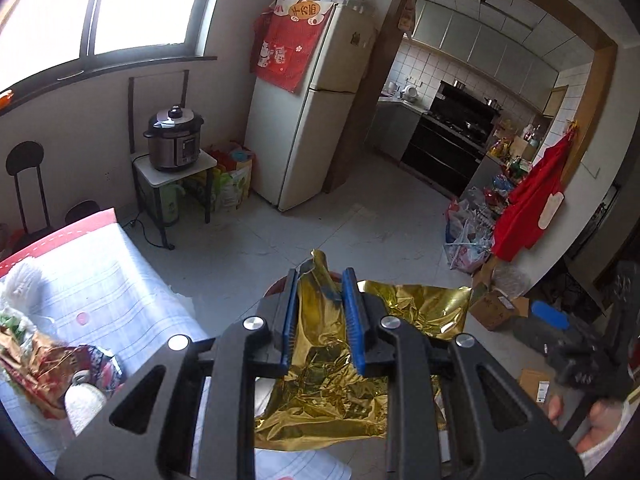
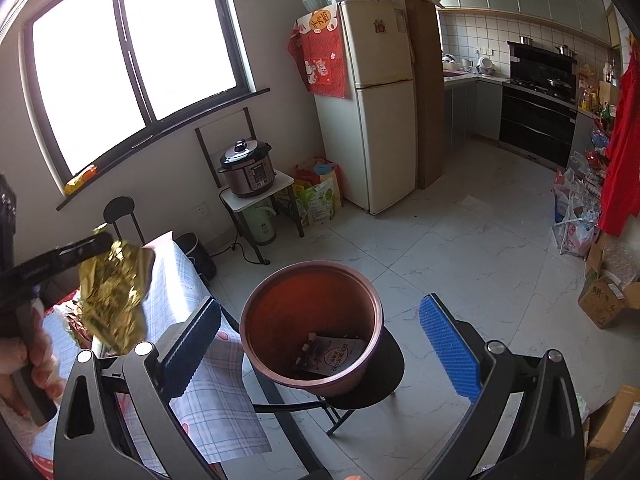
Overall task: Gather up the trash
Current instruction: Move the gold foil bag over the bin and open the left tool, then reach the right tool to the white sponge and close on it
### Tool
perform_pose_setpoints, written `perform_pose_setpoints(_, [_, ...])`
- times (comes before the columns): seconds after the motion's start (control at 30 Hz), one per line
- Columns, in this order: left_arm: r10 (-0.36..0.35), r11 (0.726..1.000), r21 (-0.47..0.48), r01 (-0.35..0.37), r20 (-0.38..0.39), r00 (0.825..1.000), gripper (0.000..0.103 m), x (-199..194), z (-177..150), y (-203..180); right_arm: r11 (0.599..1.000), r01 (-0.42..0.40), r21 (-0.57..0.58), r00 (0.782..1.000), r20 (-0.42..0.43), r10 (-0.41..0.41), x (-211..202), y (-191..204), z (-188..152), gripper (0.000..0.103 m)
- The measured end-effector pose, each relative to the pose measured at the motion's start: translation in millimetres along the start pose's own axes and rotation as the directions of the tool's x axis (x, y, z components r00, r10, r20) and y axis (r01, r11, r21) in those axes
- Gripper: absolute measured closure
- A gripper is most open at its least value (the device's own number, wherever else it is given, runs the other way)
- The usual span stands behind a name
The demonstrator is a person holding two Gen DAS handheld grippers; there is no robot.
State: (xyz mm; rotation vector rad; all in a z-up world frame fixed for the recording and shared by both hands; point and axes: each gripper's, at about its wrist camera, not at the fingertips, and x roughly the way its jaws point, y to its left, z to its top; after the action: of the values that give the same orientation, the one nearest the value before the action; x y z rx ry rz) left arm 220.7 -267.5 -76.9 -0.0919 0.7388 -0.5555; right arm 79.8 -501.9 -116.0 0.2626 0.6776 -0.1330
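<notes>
Gold foil wrapper [image 1: 320, 344] sits clamped in my left hand-held gripper [image 1: 320, 300]; my right hand-held gripper [image 2: 320, 344] hangs wide apart above the brown bin [image 2: 312, 324].

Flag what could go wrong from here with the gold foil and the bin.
1. The left gripper pinches only a fold of the gold foil; the loose sheet may slip out.
2. The foil hangs beside the table, apart from the bin; released early, it would probably miss.
</notes>
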Motion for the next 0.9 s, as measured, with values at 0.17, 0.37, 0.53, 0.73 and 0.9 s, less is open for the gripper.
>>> perform_pose_setpoints(0.17, [0.038, 0.999, -0.031, -0.037, 0.013, 0.999, 0.067, 76, 25, -24, 0.999, 0.028, 0.023, 1.0, -0.011, -0.027, -2, -17, -8, 0.005])
perform_pose_setpoints(0.37, [0.047, 0.996, -0.082, -0.045, 0.03, 0.998, 0.015, 100, 30, -17, 0.999, 0.032, 0.036, 0.999, -0.016, -0.031, -1, -28, -9, 0.006])
perform_pose_setpoints(0.53, [0.081, 0.992, -0.099, -0.078, 0.024, 0.996, 0.006, 57, 12, 20, 1.0, -0.018, 0.008, 1.0, -0.021, 0.019, 15, -16, -8, 0.006])
perform_pose_setpoints(0.73, [0.207, 0.964, -0.175, -0.202, 0.015, 0.978, 0.006, -24, -25, 91, 0.984, -0.166, -0.062, 0.985, -0.051, 0.163, 51, 48, -2, 0.006])
perform_pose_setpoints(0.9, [0.348, 0.915, -0.231, -0.332, 0.031, 0.937, 0.006, -105, -64, 160, 0.942, -0.314, -0.12, 0.948, -0.098, 0.303, 67, 127, -13, 0.006])
